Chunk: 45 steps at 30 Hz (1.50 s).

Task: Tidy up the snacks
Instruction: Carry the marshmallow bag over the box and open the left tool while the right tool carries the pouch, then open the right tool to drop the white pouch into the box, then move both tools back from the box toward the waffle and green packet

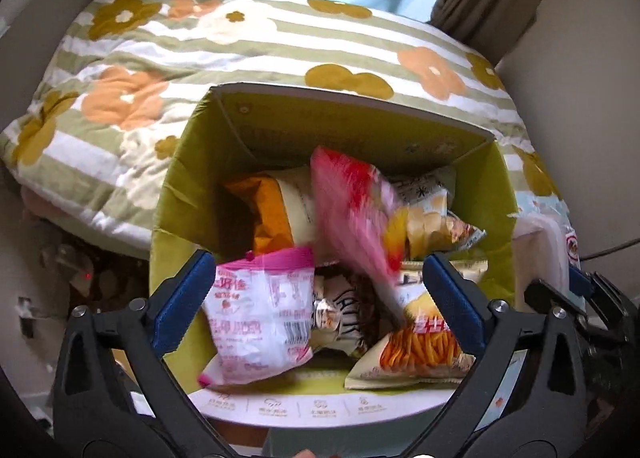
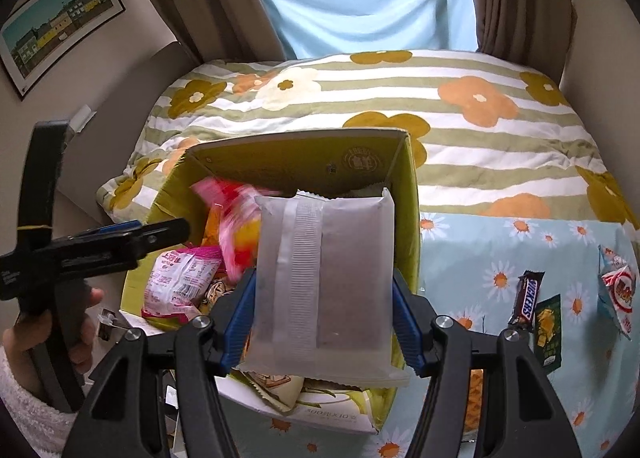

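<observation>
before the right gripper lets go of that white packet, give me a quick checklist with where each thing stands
1. Right gripper grips the white packet: ok, the pads press both its edges.
2. Packet is over the green box: ok, it hangs above the open top.
3. Left gripper is empty: ok, jaws wide, nothing between them.
4. Pink bag has settled: not ok, it is motion-blurred inside the box.
5. Room left in the box: cannot tell, snacks cover the bottom.
6. Snacks left outside: not ok, the Snickers bar and other packets lie on the daisy cloth.
</observation>
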Available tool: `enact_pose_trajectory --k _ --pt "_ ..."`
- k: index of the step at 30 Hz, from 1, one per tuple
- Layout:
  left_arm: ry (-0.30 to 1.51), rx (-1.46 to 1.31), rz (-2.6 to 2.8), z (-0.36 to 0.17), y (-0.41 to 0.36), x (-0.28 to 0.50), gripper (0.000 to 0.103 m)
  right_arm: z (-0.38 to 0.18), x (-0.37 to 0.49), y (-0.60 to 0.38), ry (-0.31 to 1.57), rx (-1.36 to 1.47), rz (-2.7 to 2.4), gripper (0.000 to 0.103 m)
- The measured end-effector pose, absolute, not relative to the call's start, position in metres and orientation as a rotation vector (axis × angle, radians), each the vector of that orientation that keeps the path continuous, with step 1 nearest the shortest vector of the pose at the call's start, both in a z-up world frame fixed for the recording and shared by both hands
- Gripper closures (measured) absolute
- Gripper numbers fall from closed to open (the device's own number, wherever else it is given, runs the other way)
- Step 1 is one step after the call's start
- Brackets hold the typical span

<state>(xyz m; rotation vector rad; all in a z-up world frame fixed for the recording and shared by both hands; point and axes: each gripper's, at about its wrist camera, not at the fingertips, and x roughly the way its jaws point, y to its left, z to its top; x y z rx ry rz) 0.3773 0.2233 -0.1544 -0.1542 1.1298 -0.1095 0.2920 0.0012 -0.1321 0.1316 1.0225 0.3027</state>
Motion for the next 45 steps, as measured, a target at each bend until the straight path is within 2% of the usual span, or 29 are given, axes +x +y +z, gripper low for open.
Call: enact_pose_trajectory --k 14,16,17,18,29,36,45 --pt "1.104 -0.141 -0.132 -0.158 0.222 0.349 0.000 -0.141 0.290 -0.001 1.032 0.158 0.310 0.044" --pt "1.102 -0.136 -0.131 -0.158 0.221 0.346 0.000 -0.141 0.288 -0.001 1.018 0.161 0.328 0.031" --pt "1.099 -0.138 -0.132 -0.158 0.221 0.344 0.000 -0.139 0.286 -0.001 1.003 0.149 0.323 0.012" --pt "1.099 -0.142 -0.132 -0.158 0.221 0.342 0.000 -0.137 0.283 0.001 0.982 0.114 0.312 0.004" --pt "1.106 -0.144 -0.127 -0.165 0.222 0.321 0.000 -0.137 0.267 0.004 0.926 0.055 0.311 0.004" --pt "1.102 -0.139 -0.148 -0.167 0.216 0.314 0.000 -0.140 0.259 0.000 0.987 0.098 0.314 0.004" --pt "1.071 -0.113 -0.214 -0.155 0.179 0.305 0.000 -0.117 0.240 -0.050 0.928 0.143 0.219 0.004"
